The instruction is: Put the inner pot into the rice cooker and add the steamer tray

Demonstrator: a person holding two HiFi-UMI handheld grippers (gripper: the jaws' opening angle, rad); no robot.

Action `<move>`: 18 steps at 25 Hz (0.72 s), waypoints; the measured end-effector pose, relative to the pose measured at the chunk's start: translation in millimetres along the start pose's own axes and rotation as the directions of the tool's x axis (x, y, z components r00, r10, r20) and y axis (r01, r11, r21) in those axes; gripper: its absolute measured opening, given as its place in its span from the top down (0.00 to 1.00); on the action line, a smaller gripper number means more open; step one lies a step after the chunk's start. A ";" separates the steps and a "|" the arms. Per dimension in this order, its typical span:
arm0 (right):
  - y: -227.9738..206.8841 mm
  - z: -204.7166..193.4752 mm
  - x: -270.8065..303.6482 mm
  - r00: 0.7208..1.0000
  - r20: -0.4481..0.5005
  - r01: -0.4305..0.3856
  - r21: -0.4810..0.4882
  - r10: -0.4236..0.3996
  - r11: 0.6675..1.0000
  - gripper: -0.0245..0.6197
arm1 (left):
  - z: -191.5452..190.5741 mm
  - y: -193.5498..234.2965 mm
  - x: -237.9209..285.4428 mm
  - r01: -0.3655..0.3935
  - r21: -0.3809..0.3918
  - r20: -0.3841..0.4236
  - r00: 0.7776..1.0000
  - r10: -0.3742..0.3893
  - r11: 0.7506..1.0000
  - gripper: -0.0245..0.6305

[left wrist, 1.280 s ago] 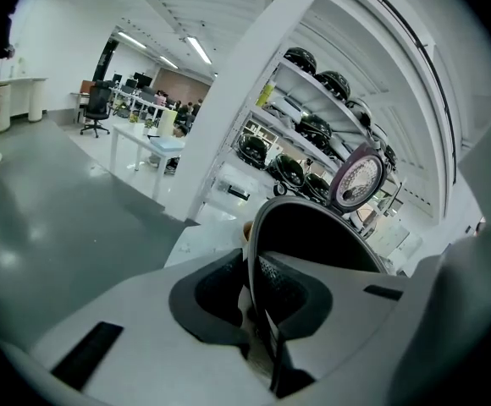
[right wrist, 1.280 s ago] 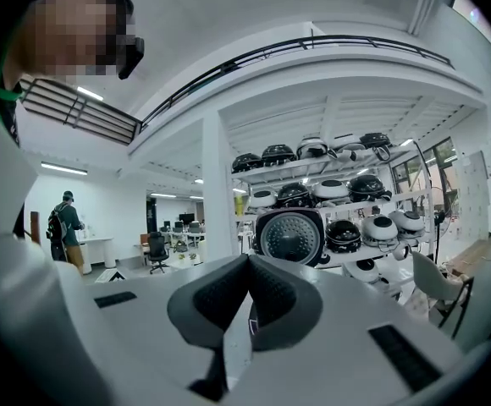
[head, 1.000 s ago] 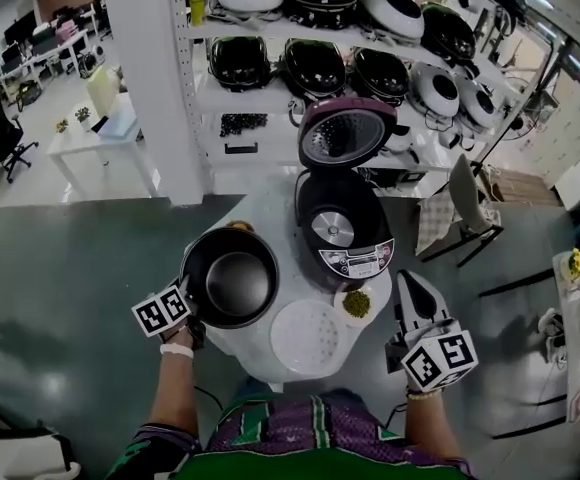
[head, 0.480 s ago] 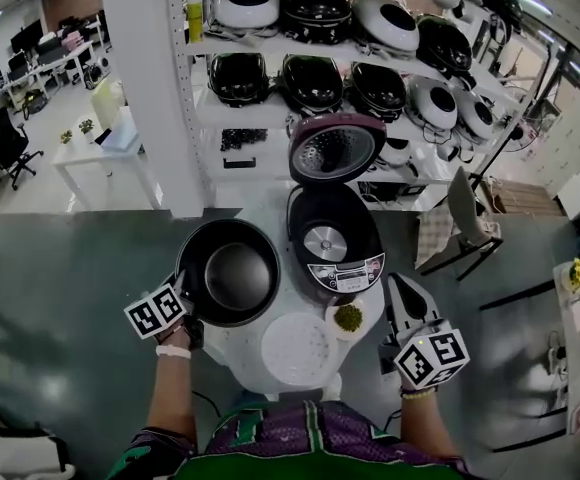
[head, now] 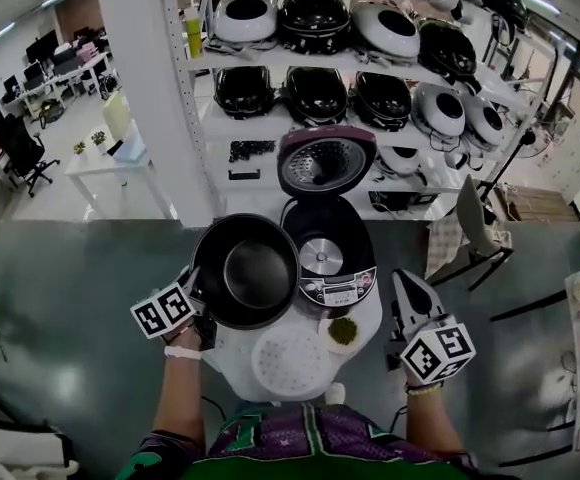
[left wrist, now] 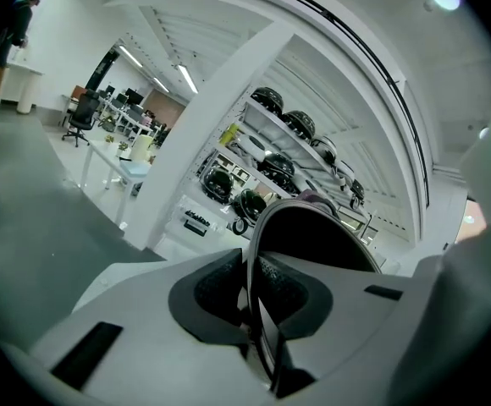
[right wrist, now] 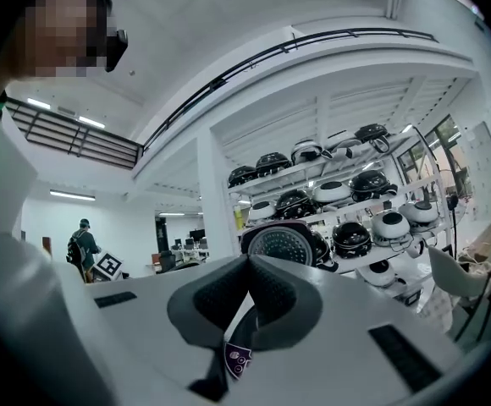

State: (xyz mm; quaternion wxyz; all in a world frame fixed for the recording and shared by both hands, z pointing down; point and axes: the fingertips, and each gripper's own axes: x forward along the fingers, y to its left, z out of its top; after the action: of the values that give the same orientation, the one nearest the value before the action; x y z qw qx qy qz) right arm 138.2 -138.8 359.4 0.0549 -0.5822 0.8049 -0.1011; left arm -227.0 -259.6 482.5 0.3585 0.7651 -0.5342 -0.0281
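The black inner pot [head: 247, 283] hangs above the left part of the small round white table [head: 370, 318], with its right rim at the rice cooker's left edge. My left gripper [head: 202, 310] is shut on the pot's near-left rim. In the left gripper view the thin rim [left wrist: 313, 222] runs between the pads [left wrist: 220, 290]. The dark rice cooker [head: 328, 258] stands open, its purple lid [head: 325, 163] raised behind it. The white perforated steamer tray [head: 290, 360] lies flat at the table's front. My right gripper [head: 402, 283] is shut and empty, right of the cooker; its jaws [right wrist: 247, 265] point level at the lid [right wrist: 281, 245].
A small bowl of green stuff [head: 342, 331] sits between the steamer tray and the cooker. Behind the table are shelves [head: 370, 88] with several rice cookers and a white pillar [head: 150, 88]. A chair [head: 475, 223] stands at the right.
The left gripper has lifted the inner pot and carried it right, up to the cooker's open body. The right gripper has shifted slightly and stays shut.
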 end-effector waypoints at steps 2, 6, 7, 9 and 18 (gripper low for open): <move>-9.8 0.1 3.2 1.000 0.003 -0.008 0.017 0.008 1.000 0.95 | 2.6 -13.3 6.4 0.020 -0.025 0.003 1.000 -0.020 0.999 0.89; -26.0 0.1 8.5 1.000 0.002 -0.026 0.041 0.026 0.999 0.95 | 7.4 -39.1 20.0 0.040 -0.032 0.008 0.999 -0.040 0.999 0.89; -30.1 -0.2 9.3 1.000 0.003 -0.031 0.046 0.031 0.998 0.95 | 8.0 -45.0 24.2 0.041 -0.023 0.008 0.999 -0.040 0.999 0.89; -39.0 -0.7 11.0 0.999 0.006 -0.041 0.051 0.040 0.998 0.95 | 8.8 -56.4 34.5 0.040 -0.001 0.005 0.999 -0.040 0.999 0.88; -79.8 1.2 15.4 1.000 0.005 -0.031 0.087 0.031 0.996 0.95 | 13.3 -101.2 90.1 0.079 -0.003 -0.027 0.997 -0.079 0.997 0.88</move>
State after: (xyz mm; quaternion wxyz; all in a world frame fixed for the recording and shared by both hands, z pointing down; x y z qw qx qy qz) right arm 207.5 -177.6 376.8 0.0833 -0.5670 0.8085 -0.1338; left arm -113.4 -324.5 444.7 0.3649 0.7856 -0.4987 -0.0321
